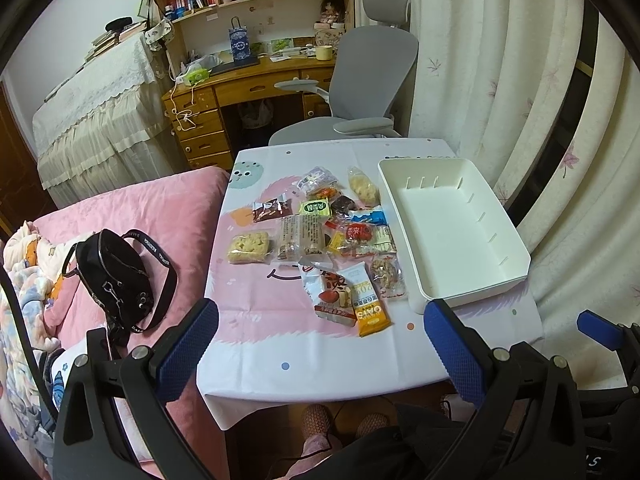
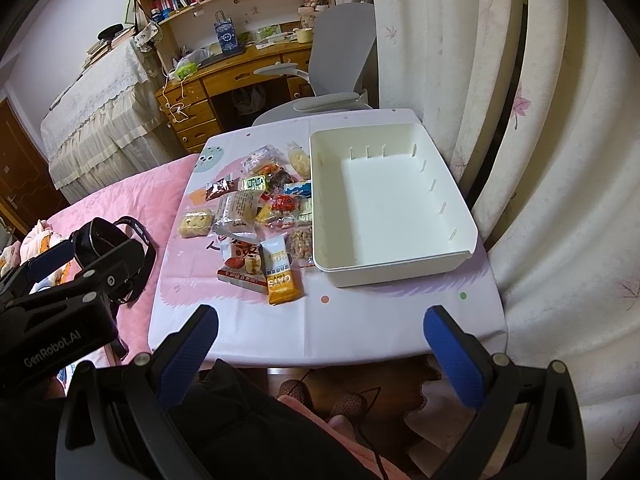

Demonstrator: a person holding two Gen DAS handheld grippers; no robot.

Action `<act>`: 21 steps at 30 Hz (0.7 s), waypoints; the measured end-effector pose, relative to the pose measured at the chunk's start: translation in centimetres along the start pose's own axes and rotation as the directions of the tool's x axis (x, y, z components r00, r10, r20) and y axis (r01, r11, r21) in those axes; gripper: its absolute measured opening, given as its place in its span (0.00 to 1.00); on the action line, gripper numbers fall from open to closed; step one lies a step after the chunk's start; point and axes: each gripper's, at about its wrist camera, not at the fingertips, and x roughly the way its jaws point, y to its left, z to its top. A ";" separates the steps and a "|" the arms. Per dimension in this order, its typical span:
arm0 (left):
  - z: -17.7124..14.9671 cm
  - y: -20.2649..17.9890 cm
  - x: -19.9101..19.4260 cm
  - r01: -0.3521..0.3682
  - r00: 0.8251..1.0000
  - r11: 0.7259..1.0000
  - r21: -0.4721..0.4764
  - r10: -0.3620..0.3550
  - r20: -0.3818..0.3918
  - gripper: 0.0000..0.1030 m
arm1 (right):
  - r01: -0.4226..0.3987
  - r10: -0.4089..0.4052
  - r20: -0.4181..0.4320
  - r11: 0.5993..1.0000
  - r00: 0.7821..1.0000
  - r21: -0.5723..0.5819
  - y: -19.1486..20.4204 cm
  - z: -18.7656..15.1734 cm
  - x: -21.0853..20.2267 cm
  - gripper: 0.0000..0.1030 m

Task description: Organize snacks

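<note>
Several wrapped snacks [image 1: 320,232] [image 2: 260,208] lie in a loose pile on the small table [image 1: 280,344] [image 2: 360,320]. Nearest me is a yellow oat bar [image 1: 366,304] [image 2: 280,276]. Beside it lies a red-and-white pack [image 1: 330,296] [image 2: 242,266]. An empty white bin [image 1: 452,228] [image 2: 388,200] stands right of the pile. My left gripper [image 1: 320,320] hovers open above the table's near edge, nothing between its blue pads. My right gripper [image 2: 320,322] is open too, short of the bin and the snacks.
A pink bed [image 1: 140,216] with a black bag [image 1: 116,276] borders the table's left side. A grey office chair [image 1: 360,92] and a wooden desk [image 1: 256,80] stand behind the table. Curtains [image 1: 520,80] hang on the right. A person's slippered feet [image 1: 320,420] show below the table.
</note>
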 end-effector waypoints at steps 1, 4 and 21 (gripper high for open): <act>0.1 -0.1 0.1 -0.004 1.000 1.000 0.001 0.004 -0.001 0.99 | -0.002 0.002 -0.001 1.000 1.000 0.001 -0.1 0.0 0.0 1.00; 0.2 0.2 -0.4 -0.022 1.000 1.000 0.008 0.022 0.010 0.99 | -0.012 0.012 -0.007 1.000 1.000 -0.001 1.0 -0.5 0.2 1.00; 2.3 1.2 0.7 -0.039 0.999 0.998 0.048 0.039 -0.001 0.99 | -0.073 0.073 0.000 0.997 0.997 -0.007 2.7 0.1 0.6 1.00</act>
